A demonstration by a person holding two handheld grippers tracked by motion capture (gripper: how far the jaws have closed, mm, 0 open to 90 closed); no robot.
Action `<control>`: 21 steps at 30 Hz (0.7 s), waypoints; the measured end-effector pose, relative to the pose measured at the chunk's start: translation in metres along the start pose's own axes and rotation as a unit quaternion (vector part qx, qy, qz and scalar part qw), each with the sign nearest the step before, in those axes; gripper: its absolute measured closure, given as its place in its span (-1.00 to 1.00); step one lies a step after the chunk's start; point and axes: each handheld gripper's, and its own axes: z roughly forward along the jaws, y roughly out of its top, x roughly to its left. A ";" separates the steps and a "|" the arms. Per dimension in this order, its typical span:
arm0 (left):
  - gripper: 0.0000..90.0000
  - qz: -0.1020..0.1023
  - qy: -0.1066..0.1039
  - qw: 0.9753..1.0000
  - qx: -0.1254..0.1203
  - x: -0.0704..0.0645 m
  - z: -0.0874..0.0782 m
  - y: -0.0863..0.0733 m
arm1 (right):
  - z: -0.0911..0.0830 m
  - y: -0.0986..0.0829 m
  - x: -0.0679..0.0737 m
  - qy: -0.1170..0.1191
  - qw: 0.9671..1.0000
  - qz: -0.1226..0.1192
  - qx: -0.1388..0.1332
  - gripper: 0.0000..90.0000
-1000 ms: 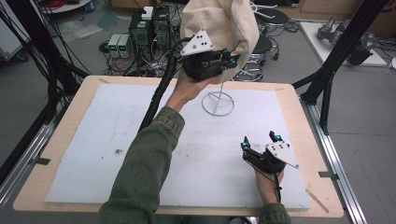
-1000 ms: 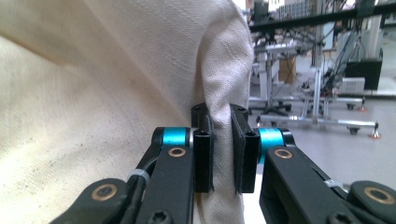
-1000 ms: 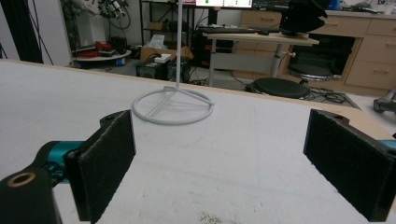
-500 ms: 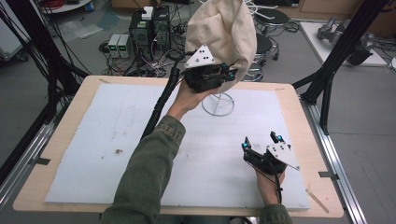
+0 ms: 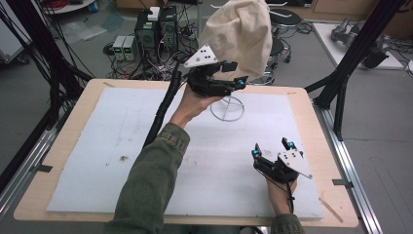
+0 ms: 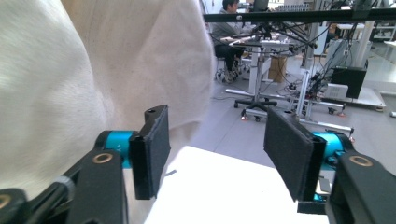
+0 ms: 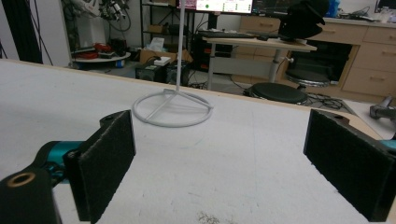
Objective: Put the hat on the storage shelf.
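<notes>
My left hand-held gripper [image 5: 233, 74] has crept right along the cloth bag [image 5: 241, 34], jaws apart beside it. The bag hangs on the stand [image 5: 227, 108], upper centre; soft and light, I'd pinch its lower edge. Right hand-held gripper [image 5: 272, 149] rests open on the desk [image 5: 97, 146].

We see wide bare mat [image 5: 122, 141] left of raised arm: free passage. Mat centre between stand [image 5: 227, 108] and right gripper [image 5: 273, 149] also free. Stand ring base sits on mat at far centre, its pole rising upright; blocks low sweeps there. Cloth [image 5: 241, 34] hangs over stand top, bulging beside left gripper [image 5: 234, 74]; left gripper view shows cloth [image 6: 93, 70] pressing near one jaw, gap between jaws unobstructed. Right gripper jaws wide apart, clear mat ahead up to stand [image 7: 172, 109].
</notes>
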 end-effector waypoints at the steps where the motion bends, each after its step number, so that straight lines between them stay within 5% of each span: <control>1: -0.22 0.001 -0.005 1.000 -0.006 -0.002 -0.005 0.000 | 0.000 0.000 0.000 0.001 1.000 0.000 0.002 -0.82; 8: -0.42 0.012 0.004 1.000 -0.003 -0.012 -0.029 -0.003 | -0.001 0.000 0.002 0.002 1.000 -0.005 0.003 -0.82; 13: -0.46 0.011 0.039 0.999 -0.010 -0.015 -0.066 -0.002 | -0.002 0.000 0.007 0.005 1.000 -0.008 0.004 -0.82; 21: -0.48 -0.008 0.062 0.998 -0.022 -0.014 -0.116 -0.016 | -0.001 -0.001 0.012 0.011 1.000 -0.018 0.006 -0.82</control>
